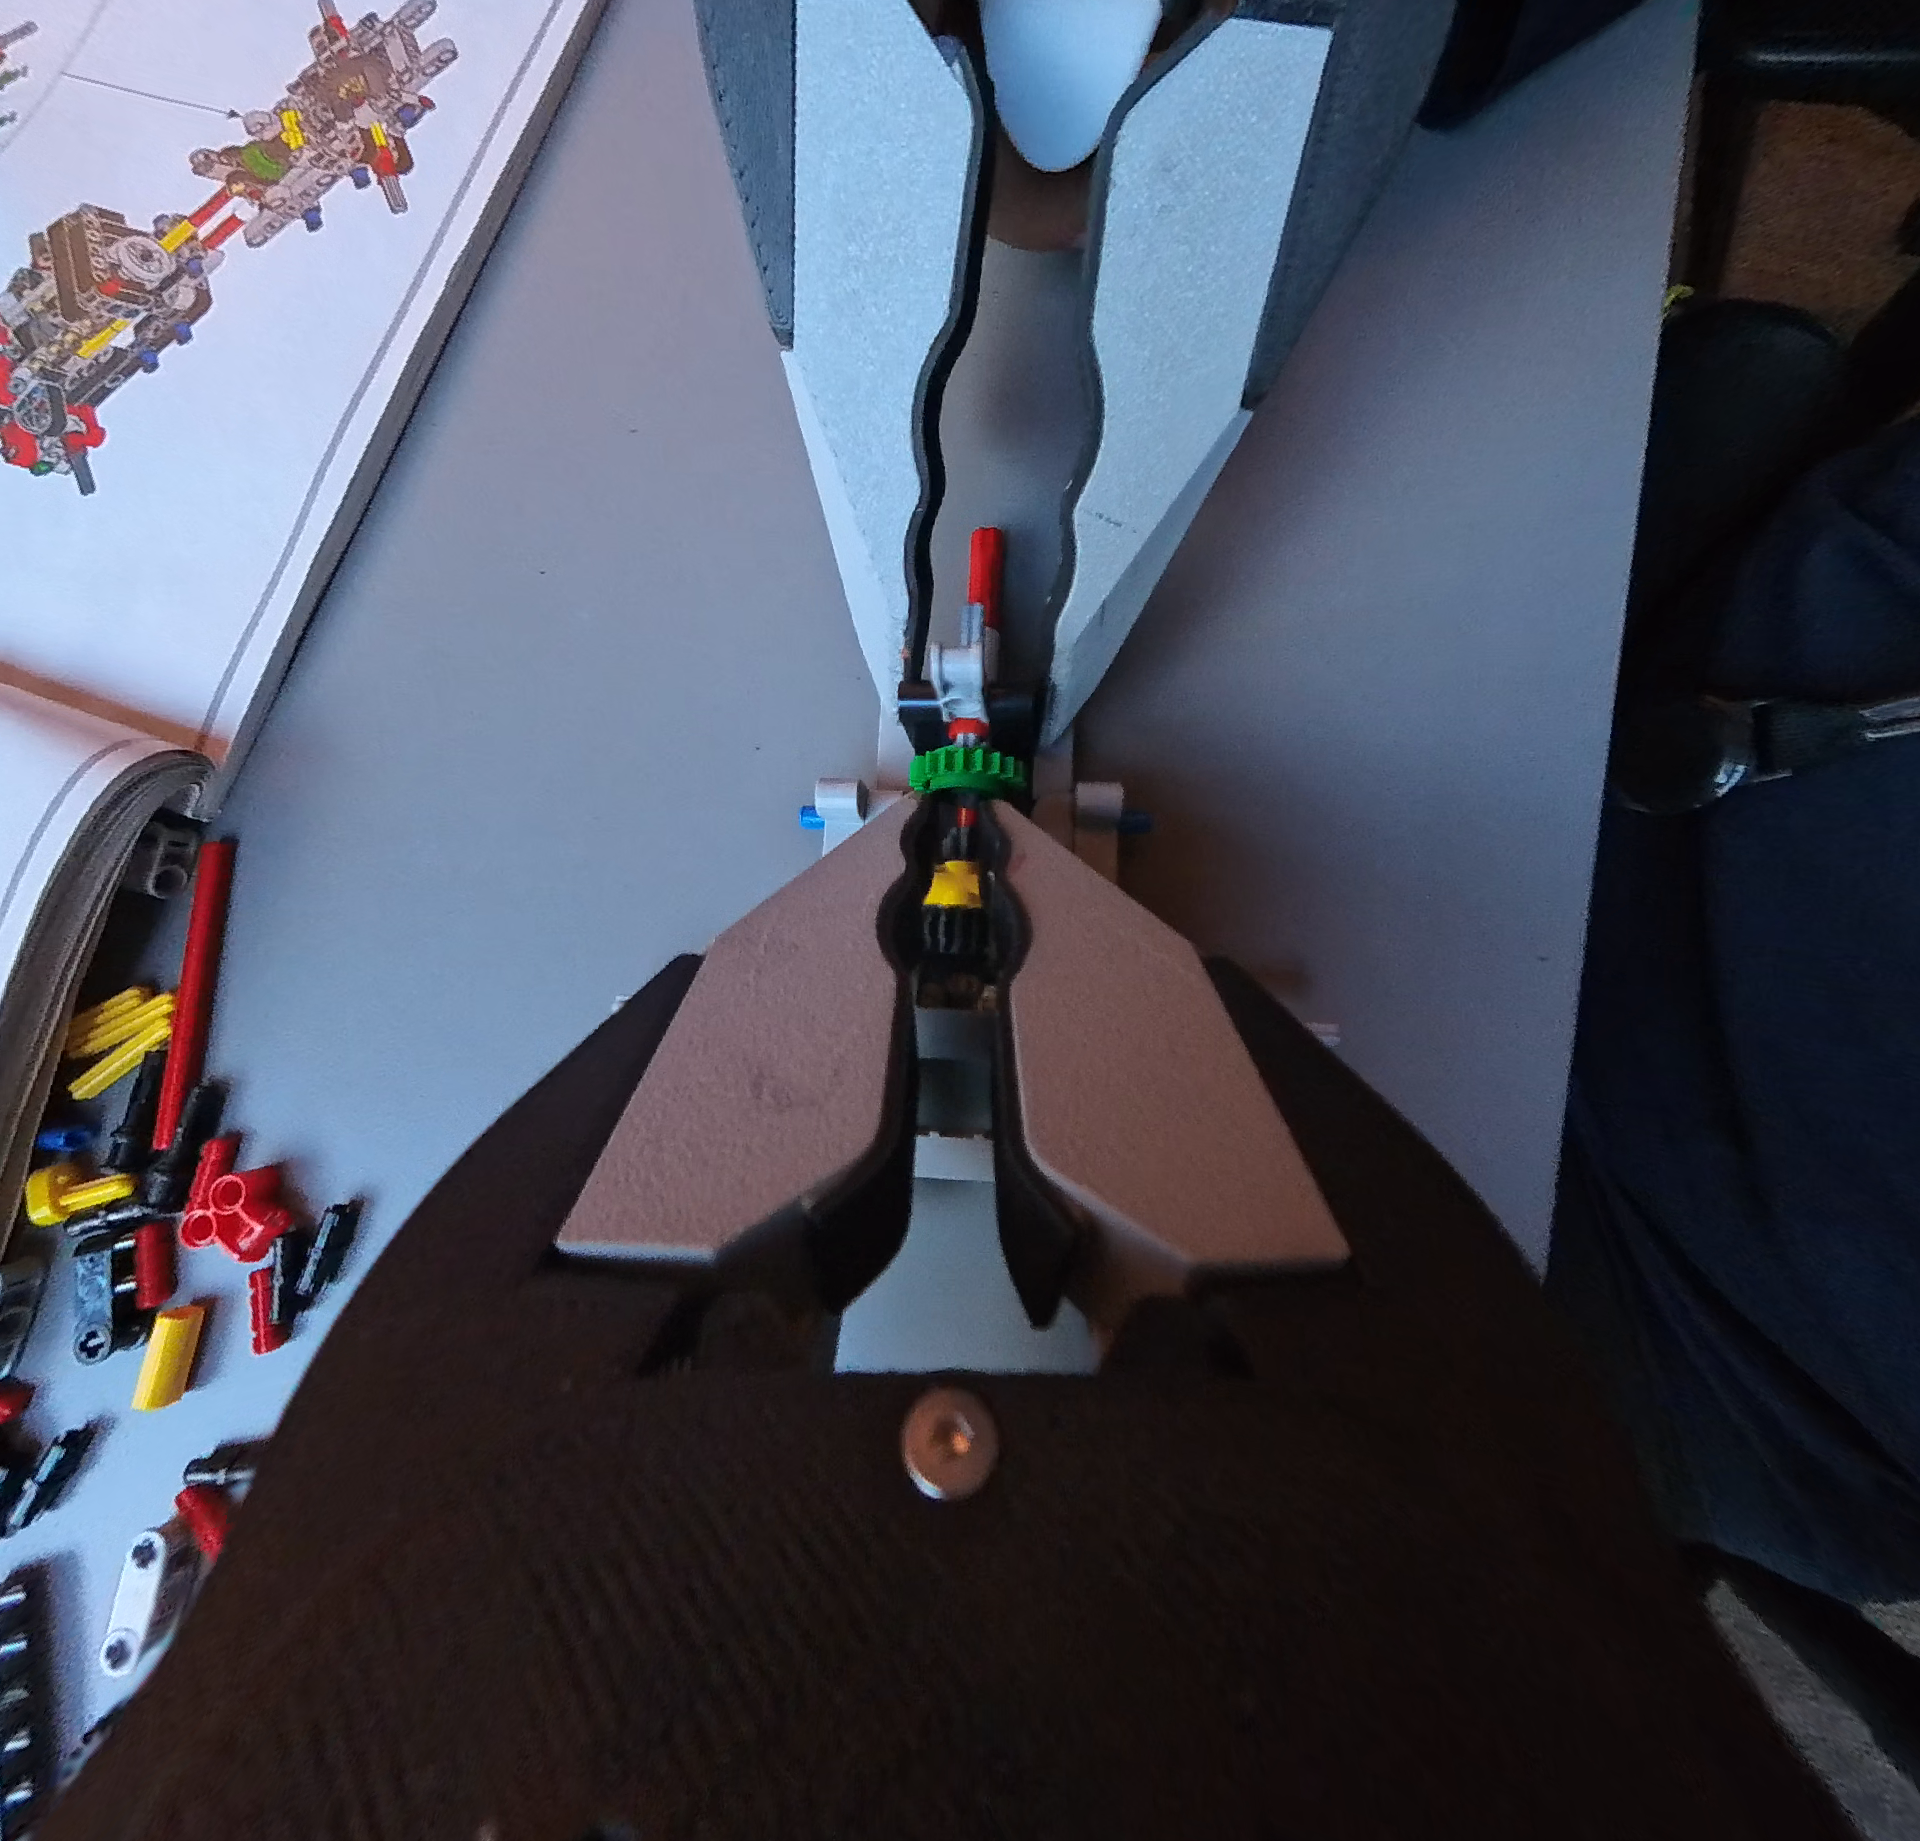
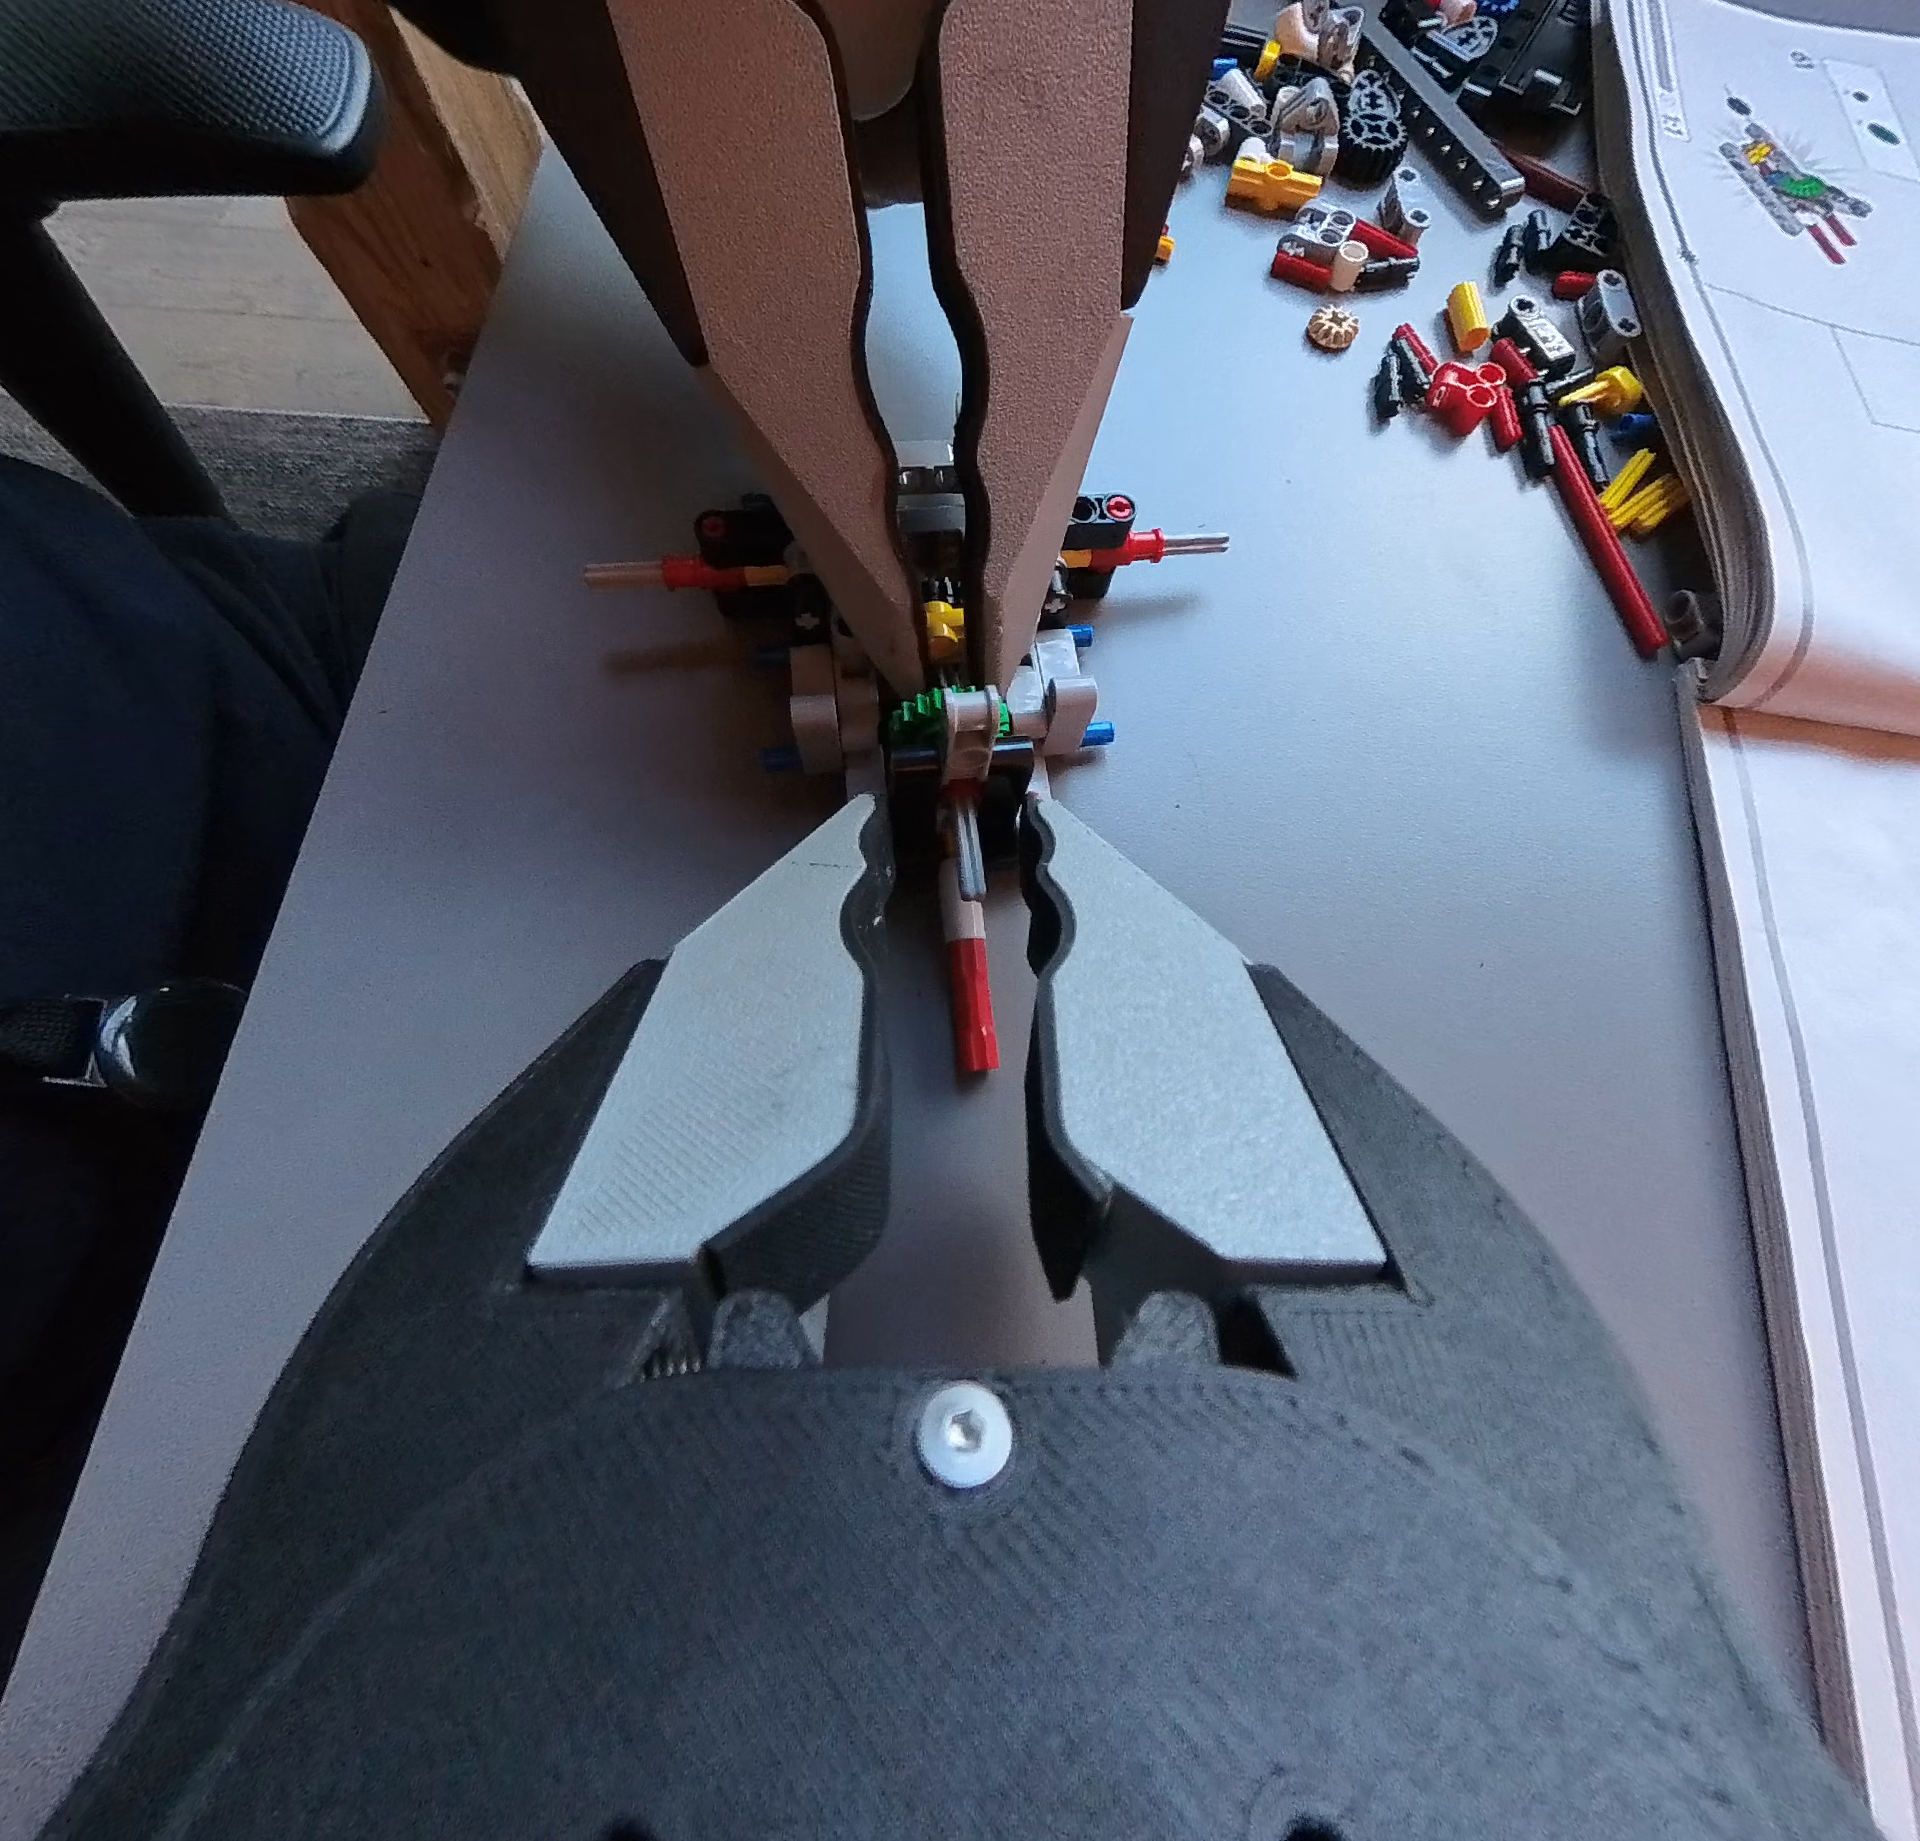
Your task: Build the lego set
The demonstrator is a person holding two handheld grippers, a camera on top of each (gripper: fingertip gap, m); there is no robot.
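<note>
Pinching a small brick-built model (image 2: 1070, 700) from opposite ends on a grey table (image 2: 1351, 908). Left gripper (image 1: 963, 820), tan-fingered, reaching in from the far side in the right wrist view; fingers (image 2: 831, 503) clenched narrowly over the model's spine, straddling a yellow collar (image 2: 940, 622) and closing on the thin shaft just behind a green gear (image 2: 914, 716). Right gripper (image 2: 961, 820), grey-fingered, meeting it head-on; fingers (image 2: 758, 960) set wider, tips pressed against the two flanks of the black block at the model's near end.

Probably arranged so for steadiness: gripped at both ends, tip to tip, and set low on the table, hence unlikely to twist or slide.

Red rod (image 2: 974, 1002) projecting from the model's near end, lying in the open channel between the right fingers, touching neither pad, pointing back toward the palm. Green gear standing upright between the two sets of fingertips, just beyond the right tips and just ahead of the left ones. Side pins and cross rods sticking out to either side, clear of both grippers.

Loose bricks (image 2: 1455, 378) scattered well apart toward the far right, beside an open instruction booklet (image 2: 1818, 441); likely placed within reach yet out of the working lane. Chair armrest (image 2: 187, 77) and dark clothing beyond the table edge on the left.
</note>
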